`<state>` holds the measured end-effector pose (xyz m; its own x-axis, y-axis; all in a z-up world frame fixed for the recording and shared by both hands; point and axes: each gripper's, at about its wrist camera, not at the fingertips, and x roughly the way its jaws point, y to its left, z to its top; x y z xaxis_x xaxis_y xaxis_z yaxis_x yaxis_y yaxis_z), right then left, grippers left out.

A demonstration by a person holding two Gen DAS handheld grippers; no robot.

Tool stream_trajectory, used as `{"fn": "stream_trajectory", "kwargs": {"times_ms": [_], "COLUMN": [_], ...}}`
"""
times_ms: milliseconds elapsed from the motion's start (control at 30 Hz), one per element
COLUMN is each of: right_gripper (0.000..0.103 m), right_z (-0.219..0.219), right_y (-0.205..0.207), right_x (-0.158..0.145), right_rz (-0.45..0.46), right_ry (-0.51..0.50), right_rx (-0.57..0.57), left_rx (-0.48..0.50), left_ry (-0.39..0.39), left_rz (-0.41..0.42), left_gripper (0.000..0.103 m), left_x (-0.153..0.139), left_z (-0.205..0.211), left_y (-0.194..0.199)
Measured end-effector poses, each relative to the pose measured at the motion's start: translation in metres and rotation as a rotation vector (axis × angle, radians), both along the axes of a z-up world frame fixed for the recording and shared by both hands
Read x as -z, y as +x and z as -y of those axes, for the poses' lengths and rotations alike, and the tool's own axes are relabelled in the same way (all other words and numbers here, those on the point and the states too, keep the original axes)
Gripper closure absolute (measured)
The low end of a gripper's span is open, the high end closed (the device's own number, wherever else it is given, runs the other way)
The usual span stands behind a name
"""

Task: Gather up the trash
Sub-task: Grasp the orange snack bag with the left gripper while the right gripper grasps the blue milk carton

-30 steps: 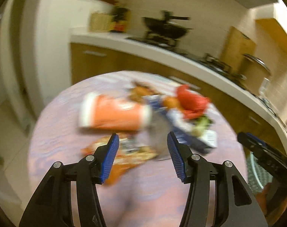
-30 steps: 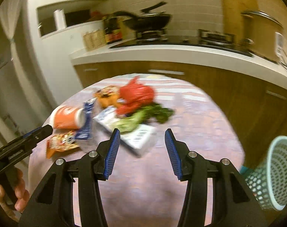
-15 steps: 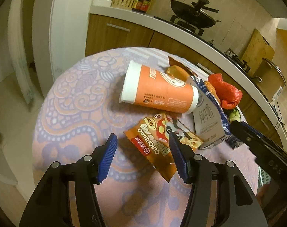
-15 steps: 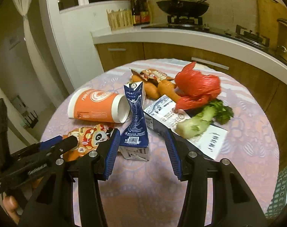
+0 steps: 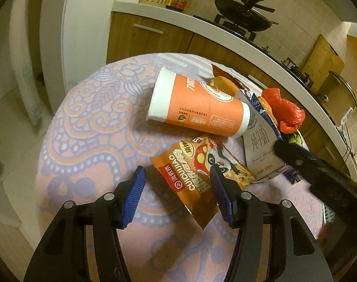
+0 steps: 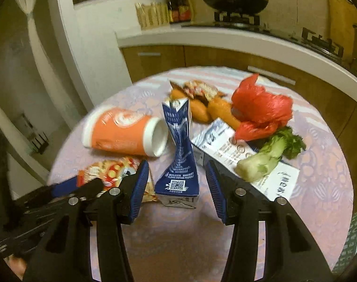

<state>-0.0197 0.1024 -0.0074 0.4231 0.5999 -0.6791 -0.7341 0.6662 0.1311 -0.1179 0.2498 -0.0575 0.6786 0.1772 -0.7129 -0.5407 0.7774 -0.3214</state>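
On the round table [image 5: 89, 127] with its patterned cloth, the trash lies in a loose cluster. An orange paper cup [image 5: 197, 108] rests on its side, mouth toward the standing blue milk carton [image 6: 179, 150] and touching it or nearly so. Just in front of the cup lies an orange snack wrapper [image 5: 197, 171], flat on the cloth.

Left gripper [image 5: 178, 188]: jaws released, hovering over the wrapper's near end, pads not pressing on it (the right-hand pad overlaps the wrapper in view). Right gripper [image 6: 176, 183]: jaws apart on either side of the carton's base, with clear gaps both sides, nothing clenched.

Crowding the carton are a flattened white carton [image 6: 244, 155] lying behind it, a bok choy [image 6: 267, 155] on top of that, a crumpled red plastic bag [image 6: 258, 110], and some orange bread rolls [image 6: 209, 108] under another wrapper [image 6: 199, 89]. Beyond the table run a kitchen counter [image 6: 225, 40] and a wok [image 5: 242, 21] on the stove.
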Motion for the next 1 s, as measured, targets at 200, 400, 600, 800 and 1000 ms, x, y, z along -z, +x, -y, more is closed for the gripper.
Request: {"fn": "stream_trajectory", "kwargs": {"times_ms": [200,400,600,800,1000], "right_gripper": [0.067,0.068,0.068,0.068,0.068], "right_z": [-0.012,0.001,0.018,0.046,0.076], "right_y": [0.013,0.005,-0.003,-0.02,-0.021], "right_x": [0.022,0.018,0.019,-0.004,-0.014], "right_rz": [-0.053,-0.033,-0.028,0.047,0.025], "right_ry": [-0.04,-0.019,-0.004,0.028,0.056], "right_rx": [0.0,-0.015,-0.005,0.013,0.029], "left_rx": [0.003,0.021,0.081,0.126,0.169], "left_ry": [-0.015,0.006,0.035,0.07,0.102], "left_rz": [-0.015,-0.03,-0.051,-0.034,-0.002], "left_gripper": [0.048,0.049,0.077,0.101,0.102], "left_x": [0.002,0.002,0.003,-0.001,-0.013], "left_z": [-0.002,0.006,0.029,0.046,0.062], "left_y": [0.001,0.008,0.017,0.016,0.009]}}
